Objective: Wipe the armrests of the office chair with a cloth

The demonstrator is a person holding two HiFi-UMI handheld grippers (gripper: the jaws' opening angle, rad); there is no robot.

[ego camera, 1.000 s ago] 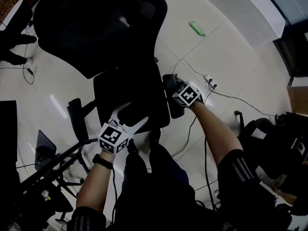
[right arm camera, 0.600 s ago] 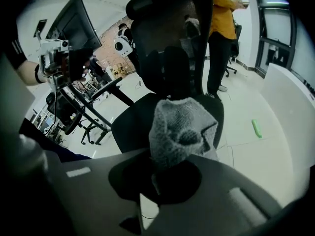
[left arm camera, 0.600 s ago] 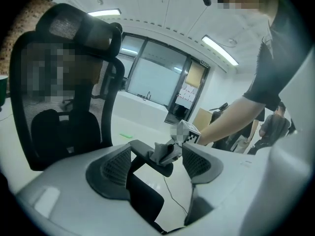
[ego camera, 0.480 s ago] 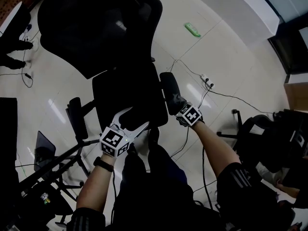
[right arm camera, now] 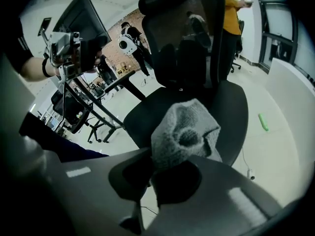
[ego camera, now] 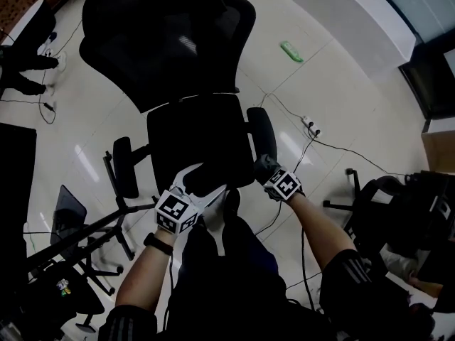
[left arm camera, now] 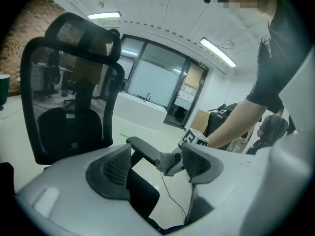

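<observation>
Print: the only markings that can be read are black-and-white square codes, one cube on each gripper.

Pose: both bare forearms reach forward from the bottom of the head view. The left gripper [ego camera: 203, 183] hangs over the front edge of the seat [ego camera: 199, 137], pointing up the seat toward the backrest; a dark band [ego camera: 154, 244] sits on that wrist. Its fingers [left arm camera: 115, 167] stand apart with nothing between them. The right forearm comes in from the lower right, and the right gripper [ego camera: 269, 170] sits at the near end of the right-hand armrest [ego camera: 261, 135]. Its fingers [right arm camera: 174, 181] are clamped on the cloth [right arm camera: 186, 131], grey and bunched. In the left gripper view the cloth lies against that armrest's near tip.

Count:
- office chair [ego camera: 170, 41], black with a mesh back: one in use. A second dark chair [ego camera: 380, 204] stands at the right edge.
- armrests: two. The left-hand armrest [ego camera: 122, 166] is well apart from both grippers.
- cloth: one.
- grippers: two.
- floor [ego camera: 341, 84]: one green object [ego camera: 291, 51] and one white power strip [ego camera: 311, 125] with cables.
- desk frames [ego camera: 78, 251] at lower left; count unclear.
</observation>
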